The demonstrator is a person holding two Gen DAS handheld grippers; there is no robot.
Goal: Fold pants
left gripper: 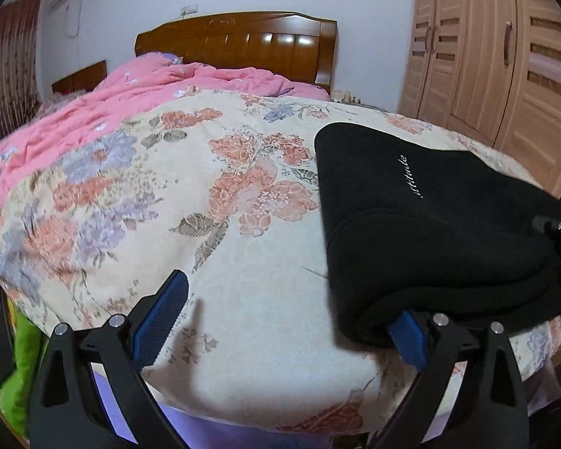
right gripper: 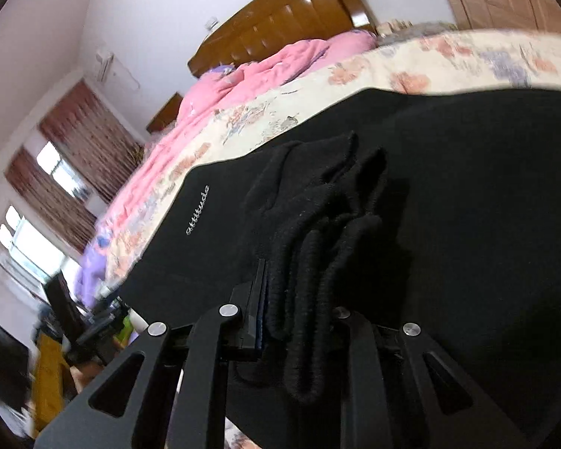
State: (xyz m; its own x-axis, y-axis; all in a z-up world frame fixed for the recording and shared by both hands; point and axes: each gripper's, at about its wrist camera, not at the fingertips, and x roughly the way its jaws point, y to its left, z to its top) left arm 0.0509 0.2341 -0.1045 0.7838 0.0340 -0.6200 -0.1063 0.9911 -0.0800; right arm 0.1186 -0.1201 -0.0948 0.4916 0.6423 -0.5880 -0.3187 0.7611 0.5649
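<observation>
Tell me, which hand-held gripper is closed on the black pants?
The right hand-held gripper: it pinches the black pants. The left hand-held gripper stands wide open.

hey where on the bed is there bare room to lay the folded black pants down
Free: the flowered cream bedspread between the rumpled pink quilt and the folded black pants, open to the near edge. Crowded: the pink quilt by the brown wooden headboard, and the right side under the pants.
</observation>
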